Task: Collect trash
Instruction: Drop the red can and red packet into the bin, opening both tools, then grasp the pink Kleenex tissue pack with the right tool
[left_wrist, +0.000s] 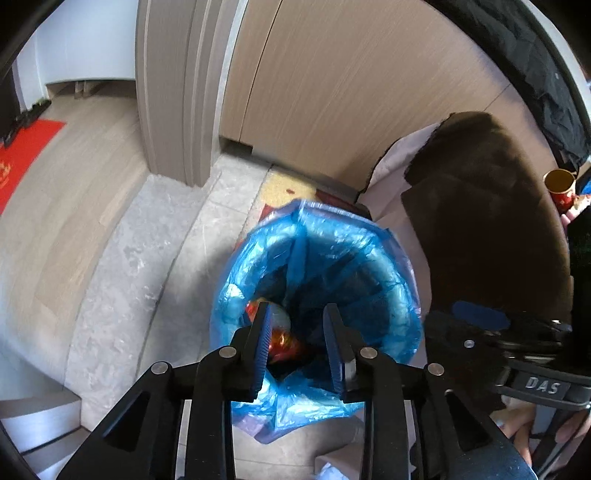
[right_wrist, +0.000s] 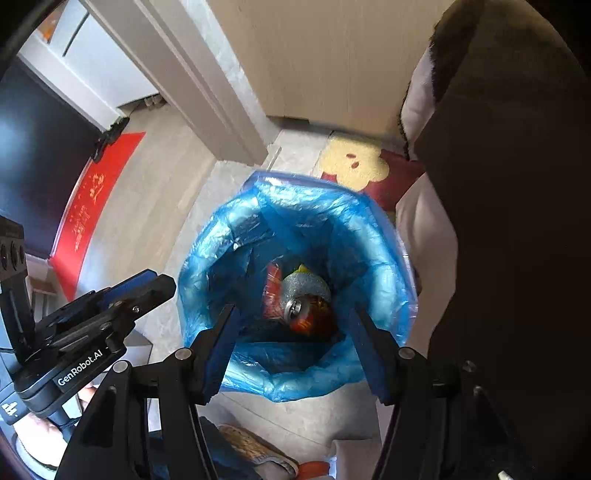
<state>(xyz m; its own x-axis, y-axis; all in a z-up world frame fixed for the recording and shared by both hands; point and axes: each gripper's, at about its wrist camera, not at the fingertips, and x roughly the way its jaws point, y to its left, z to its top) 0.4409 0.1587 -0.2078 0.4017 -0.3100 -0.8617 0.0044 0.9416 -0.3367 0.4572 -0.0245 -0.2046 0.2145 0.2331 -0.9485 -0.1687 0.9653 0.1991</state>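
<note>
The bin liner (right_wrist: 369, 229) is bright translucent blue, darker in its folds. Inside lie a silver can (right_wrist: 295, 302) with a red and orange body, a red wrapper (right_wrist: 271, 291) and a scrap of yellow (right_wrist: 302, 268). The gripper pads (left_wrist: 263, 343) are ridged dark blue on black arms. The floor (left_wrist: 155, 266) is mottled pale grey; one mat (right_wrist: 354, 166) is cream on dark red, another (right_wrist: 92, 206) red with gold marks. The door (left_wrist: 351, 81) is beige woodgrain

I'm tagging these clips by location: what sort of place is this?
Probably a home, near a doorway: a bin lined with a blue bag stands on a tiled floor, beside a wood-grain door, with a red doormat further off.
</note>
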